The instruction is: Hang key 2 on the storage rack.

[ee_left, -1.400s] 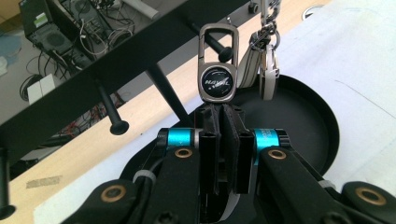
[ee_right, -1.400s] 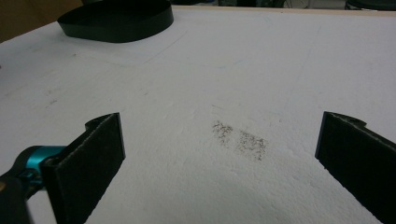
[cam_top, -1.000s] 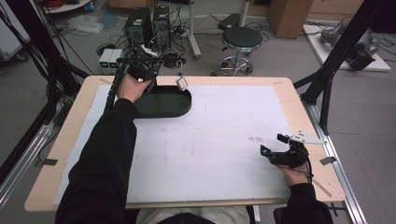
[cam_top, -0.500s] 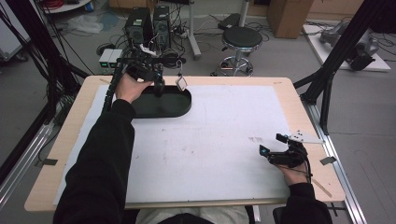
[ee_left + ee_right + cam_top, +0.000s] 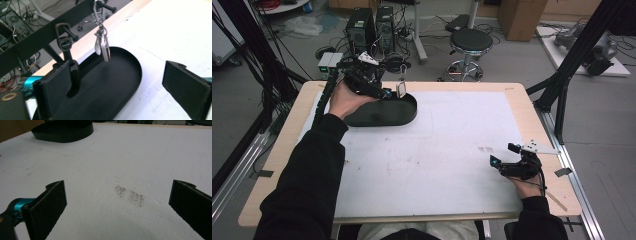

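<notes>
A black oval tray (image 5: 404, 114) lies at the table's far left, also seen as the tray (image 5: 125, 82) and the tray (image 5: 62, 130). Above it a black rack bar (image 5: 37, 40) carries pegs. A black key fob (image 5: 65, 45) hangs from one peg down to the tray, close by my left gripper's left pad (image 5: 53, 92). A silver tag on a clip (image 5: 103, 47) hangs from another peg, seen as the tag (image 5: 401, 89). My left gripper (image 5: 384, 92) stands open over the tray, holding nothing. My right gripper (image 5: 503, 154) rests open near the front right, jaws wide over the white mat (image 5: 112, 165).
A grey smudge (image 5: 130, 195) marks the mat between the right jaws. The wooden table edge (image 5: 532, 115) borders the mat. Behind the table stand a stool (image 5: 469, 42), computer towers (image 5: 372, 25) and cables. Black frame struts (image 5: 572, 70) rise at the right.
My left gripper has shifted slightly nearer and lower over the tray. The right gripper has stayed where it was.
</notes>
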{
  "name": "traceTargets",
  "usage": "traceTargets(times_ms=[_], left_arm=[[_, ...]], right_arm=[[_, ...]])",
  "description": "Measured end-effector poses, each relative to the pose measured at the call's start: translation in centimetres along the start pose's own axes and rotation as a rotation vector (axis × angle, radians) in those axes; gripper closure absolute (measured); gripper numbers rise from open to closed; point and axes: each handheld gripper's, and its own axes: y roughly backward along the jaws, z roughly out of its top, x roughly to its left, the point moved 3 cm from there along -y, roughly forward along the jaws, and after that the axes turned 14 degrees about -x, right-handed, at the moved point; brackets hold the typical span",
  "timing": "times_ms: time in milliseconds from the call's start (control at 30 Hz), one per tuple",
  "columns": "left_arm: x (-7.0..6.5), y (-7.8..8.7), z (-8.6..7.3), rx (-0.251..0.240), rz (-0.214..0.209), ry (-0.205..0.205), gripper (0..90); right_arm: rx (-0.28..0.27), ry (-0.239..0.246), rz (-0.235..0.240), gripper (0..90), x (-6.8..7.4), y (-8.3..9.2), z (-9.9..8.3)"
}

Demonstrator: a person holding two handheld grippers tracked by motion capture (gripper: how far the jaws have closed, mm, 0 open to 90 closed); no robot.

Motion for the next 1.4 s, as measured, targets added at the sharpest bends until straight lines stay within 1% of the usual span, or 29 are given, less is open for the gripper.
traceTargets(times_ms=[100, 200, 300, 400, 600, 733, 900, 933, 1000, 1033, 1100, 1133, 1233, 1267, 1333, 1400], left_arm=[[-0.1, 1.0, -0.4, -0.012, -0.020, 0.012, 6.9], [-0.1, 2.0, -0.8, -0.027, -0.024, 0.024, 6.5], [0.1, 3.0, -1.4, -0.042, -0.035, 0.053, 6.1], [0.3, 3.9, -2.2, -0.068, -0.043, 0.078, 6.0], [0.4, 5.4, -4.3, -0.088, -0.030, 0.109, 6.0], [0.2, 6.4, -5.6, -0.098, -0.011, 0.100, 6.0], [-0.2, 7.4, -6.7, -0.122, -0.009, 0.114, 6.0], [-0.3, 7.6, -6.9, -0.131, -0.008, 0.122, 6.0], [-0.3, 8.0, -7.5, -0.143, 0.005, 0.128, 6.0], [-0.3, 8.1, -7.9, -0.141, 0.009, 0.125, 6.0], [-0.2, 8.4, -8.6, -0.149, 0.017, 0.140, 6.0], [-0.2, 8.6, -9.0, -0.156, 0.018, 0.155, 6.0], [-0.1, 8.9, -10.1, -0.160, 0.024, 0.175, 6.0], [-0.1, 9.1, -10.5, -0.159, 0.023, 0.178, 6.0], [-0.3, 9.2, -11.2, -0.163, 0.013, 0.204, 6.0], [-0.6, 9.2, -11.9, -0.166, 0.012, 0.206, 6.0]], right_arm=[[-0.001, -0.001, -0.001, 0.6, 0.0, 0.0, 0.0], [0.000, 0.001, 0.000, 0.6, 0.1, 0.0, 0.0], [0.001, 0.003, -0.001, 0.6, 0.1, -0.1, 0.0], [0.000, 0.005, -0.004, 0.6, 0.1, -0.1, 0.0], [0.004, 0.008, -0.006, 0.6, 0.1, -0.1, 0.0], [0.007, 0.014, -0.009, 0.6, 0.2, -0.1, 0.0], [0.007, 0.016, -0.010, 0.6, 0.2, -0.1, 0.0], [0.008, 0.016, -0.011, 0.6, 0.2, -0.1, 0.0], [0.008, 0.018, -0.010, 0.6, 0.2, -0.1, 0.0], [0.007, 0.018, -0.010, 0.6, 0.2, -0.1, 0.0], [0.007, 0.019, -0.009, 0.7, 0.2, -0.1, 0.0], [0.008, 0.018, -0.010, 0.7, 0.2, -0.1, 0.0], [0.009, 0.020, -0.009, 0.6, 0.2, -0.1, 0.0], [0.009, 0.019, -0.009, 0.6, 0.2, -0.1, 0.0], [0.012, 0.018, -0.010, 0.6, 0.2, -0.1, 0.0], [0.013, 0.021, -0.010, 0.6, 0.2, -0.1, -0.1]])
